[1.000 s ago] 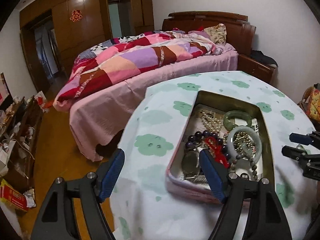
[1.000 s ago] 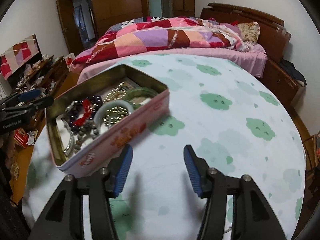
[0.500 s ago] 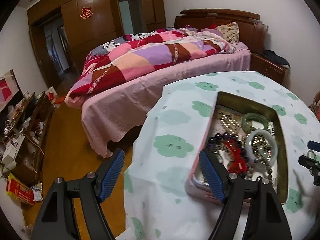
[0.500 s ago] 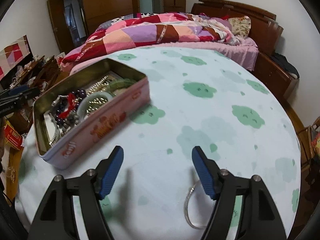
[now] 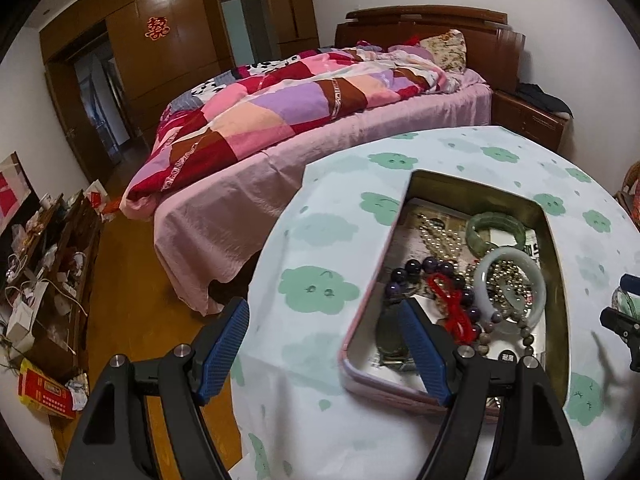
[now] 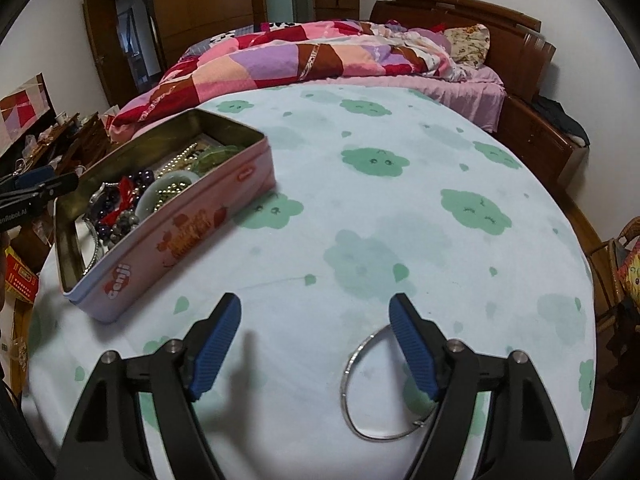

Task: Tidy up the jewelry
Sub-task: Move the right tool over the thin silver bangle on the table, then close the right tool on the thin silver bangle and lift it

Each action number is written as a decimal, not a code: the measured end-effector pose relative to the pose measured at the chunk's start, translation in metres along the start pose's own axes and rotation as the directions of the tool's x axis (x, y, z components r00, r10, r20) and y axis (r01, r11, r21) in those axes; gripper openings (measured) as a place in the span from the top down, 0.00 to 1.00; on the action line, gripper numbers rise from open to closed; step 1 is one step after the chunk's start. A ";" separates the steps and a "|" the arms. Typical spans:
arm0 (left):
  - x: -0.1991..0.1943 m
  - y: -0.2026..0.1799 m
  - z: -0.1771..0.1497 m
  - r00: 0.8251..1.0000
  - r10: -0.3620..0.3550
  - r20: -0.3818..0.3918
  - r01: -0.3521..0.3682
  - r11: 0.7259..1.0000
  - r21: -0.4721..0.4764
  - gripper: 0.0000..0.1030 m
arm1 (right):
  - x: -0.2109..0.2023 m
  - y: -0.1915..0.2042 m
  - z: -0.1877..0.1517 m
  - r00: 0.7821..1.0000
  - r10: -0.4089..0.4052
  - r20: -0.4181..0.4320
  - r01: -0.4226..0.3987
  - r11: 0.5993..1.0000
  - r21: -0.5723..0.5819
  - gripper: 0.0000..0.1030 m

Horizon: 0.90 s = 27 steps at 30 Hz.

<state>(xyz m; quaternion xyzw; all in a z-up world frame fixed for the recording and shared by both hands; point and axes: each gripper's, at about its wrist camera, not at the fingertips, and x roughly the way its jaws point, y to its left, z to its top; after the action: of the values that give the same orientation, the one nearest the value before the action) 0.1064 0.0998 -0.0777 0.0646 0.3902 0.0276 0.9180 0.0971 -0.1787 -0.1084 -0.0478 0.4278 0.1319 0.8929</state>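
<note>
Silver wire bangle (image 6: 372, 392), thin round hoop, lies on cloud-print tablecloth (image 6: 400, 220) under spread, empty right gripper (image 6: 316, 344); left gripper (image 5: 326, 346) spread over pink rectangular tin (image 5: 556, 240) of beads.

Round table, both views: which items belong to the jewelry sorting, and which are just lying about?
Job:
- pink tin holding beads and bangles
- pale jade bangle in the tin
- green bangle in the tin
- silver bangle on the cloth, under the open right tool

Lying about:
- bed with patchwork quilt
- cluttered low cabinet
</note>
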 end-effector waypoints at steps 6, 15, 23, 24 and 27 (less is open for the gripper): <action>-0.002 -0.004 0.000 1.000 -0.001 -0.001 0.001 1.000 0.006 0.25 | -0.006 -0.008 -0.009 1.000 -0.026 -0.002 0.026 1.000 0.013 0.20; -0.006 -0.043 0.000 0.997 -0.078 -0.002 0.078 0.994 0.075 0.25 | -0.014 -0.023 -0.024 0.997 -0.070 -0.024 0.071 0.997 0.043 0.15; -0.007 -0.065 0.000 0.993 -0.115 -0.018 0.116 0.986 0.117 0.25 | -0.012 -0.032 -0.032 0.995 -0.089 -0.049 0.093 0.993 0.068 0.15; -0.007 -0.067 0.000 0.992 -0.121 -0.016 0.122 0.985 0.123 0.25 | -0.011 -0.033 -0.031 0.994 -0.093 -0.050 0.096 0.993 0.069 0.15; -0.005 -0.073 -0.001 0.990 -0.139 -0.024 0.141 0.980 0.139 0.25 | -0.009 -0.035 -0.030 0.993 -0.095 -0.063 0.100 0.992 0.077 0.15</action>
<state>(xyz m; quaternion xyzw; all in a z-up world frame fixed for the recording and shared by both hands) 0.1024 0.0273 -0.0852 0.1012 0.4013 -0.0641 0.9081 0.0788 -0.2196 -0.1213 -0.0369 0.4560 0.0695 0.8865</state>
